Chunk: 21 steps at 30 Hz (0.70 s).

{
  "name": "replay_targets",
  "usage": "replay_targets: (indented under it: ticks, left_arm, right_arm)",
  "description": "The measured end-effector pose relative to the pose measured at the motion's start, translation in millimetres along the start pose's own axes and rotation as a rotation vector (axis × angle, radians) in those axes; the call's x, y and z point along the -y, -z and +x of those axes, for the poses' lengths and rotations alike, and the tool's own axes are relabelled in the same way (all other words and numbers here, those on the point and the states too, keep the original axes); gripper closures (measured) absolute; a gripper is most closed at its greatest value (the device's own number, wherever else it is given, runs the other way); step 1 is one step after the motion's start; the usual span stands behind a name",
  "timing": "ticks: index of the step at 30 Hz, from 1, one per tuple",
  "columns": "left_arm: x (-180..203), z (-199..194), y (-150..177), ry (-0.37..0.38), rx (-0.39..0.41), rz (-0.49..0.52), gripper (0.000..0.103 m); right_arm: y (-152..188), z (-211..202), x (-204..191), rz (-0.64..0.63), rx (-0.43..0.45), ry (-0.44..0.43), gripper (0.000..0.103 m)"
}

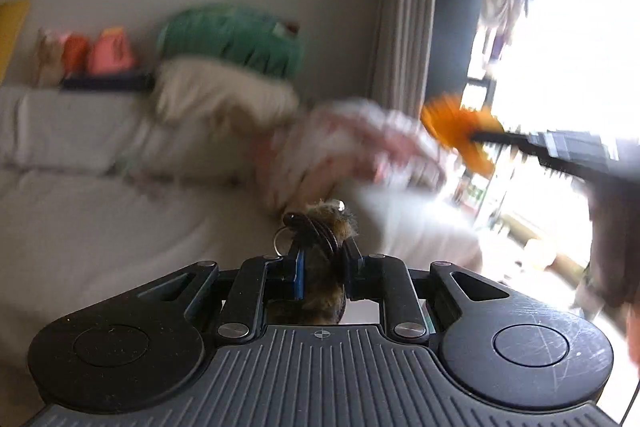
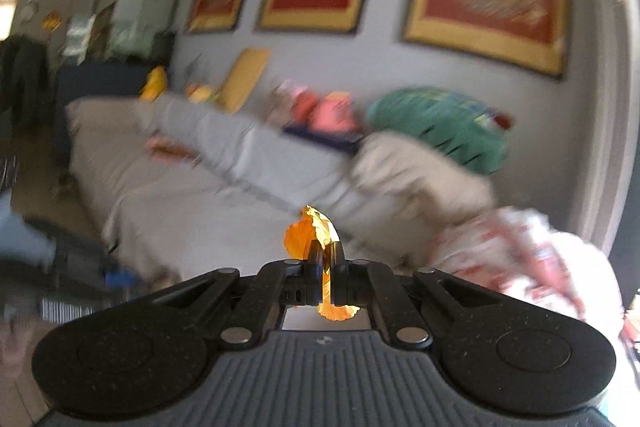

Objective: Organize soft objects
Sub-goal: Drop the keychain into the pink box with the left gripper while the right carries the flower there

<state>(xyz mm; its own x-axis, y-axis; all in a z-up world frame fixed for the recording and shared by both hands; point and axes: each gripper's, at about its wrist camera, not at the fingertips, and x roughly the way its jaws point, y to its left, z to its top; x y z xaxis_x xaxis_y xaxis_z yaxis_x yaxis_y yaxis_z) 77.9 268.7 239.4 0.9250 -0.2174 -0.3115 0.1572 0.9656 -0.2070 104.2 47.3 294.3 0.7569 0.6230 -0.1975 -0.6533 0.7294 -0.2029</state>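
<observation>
Your left gripper [image 1: 324, 259] clamps a brown furry toy [image 1: 322, 291]; right gripper [image 2: 325, 267] pinches an orange piece [image 2: 316, 231]. The sofa [image 2: 192, 203], blurred, probably the target, lies ahead at mid-frame.

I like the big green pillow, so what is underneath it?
The green striped cushion rests on top of a cream fluffy cushion at the grey sofa corner. Whatever lies beneath the cream one is covered, and the picture is blurry.
</observation>
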Motion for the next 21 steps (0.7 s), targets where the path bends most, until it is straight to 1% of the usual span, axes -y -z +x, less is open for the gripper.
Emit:
replay_targets:
  ticks: [2,4,6,9,11,12,13,14,15,16,17,19,21]
  left_arm:
    - [21,10,-30,0.04,0.032,0.009,0.082]
    - [51,25,-48,0.092,0.041,0.03,0.081]
    - [79,42,-55,0.179,0.026,0.007,0.081]
    - [126,83,-48,0.332,-0.043,-0.054,0.081]
    - [156,115,-30,0.401,-0.113,-0.09,0.079]
    - [172,136,-15,0.433,-0.161,-0.117,0.078]
    - [184,156,2,0.462,-0.217,-0.141,0.077]
    - [198,179,22,0.491,-0.295,-0.157,0.075]
    - [209,198,41,0.503,-0.364,-0.155,0.074]
    - [221,215,62,0.496,-0.423,-0.135,0.073]
    - [229,228,81,0.472,-0.46,-0.105,0.073]
    - [237,244,109,0.431,-0.504,-0.052,0.074]
    - [233,255,124,0.394,-0.535,-0.034,0.073]
  right_arm:
    - [-4,-23,32,0.034,0.032,0.046,0.1]
    - [-2,-48,63,0.071,0.053,0.085,0.1]
    - [5,-71,90,0.093,0.06,0.122,0.1]
    - [30,-102,128,0.132,0.051,0.168,0.1]
    - [50,-117,148,0.152,0.037,0.209,0.1]
    - [61,-122,159,0.164,0.031,0.228,0.1]
    - [72,-125,168,0.18,0.025,0.242,0.1]
    - [82,-127,176,0.196,0.018,0.252,0.1]
    - [94,-128,186,0.22,0.008,0.257,0.1]
    - [104,-126,193,0.243,-0.004,0.253,0.1]
    - [115,-122,201,0.273,-0.024,0.243,0.1]
    - [136,-112,208,0.305,-0.074,0.228,0.1]
    - [155,-98,211,0.317,-0.121,0.207,0.1]
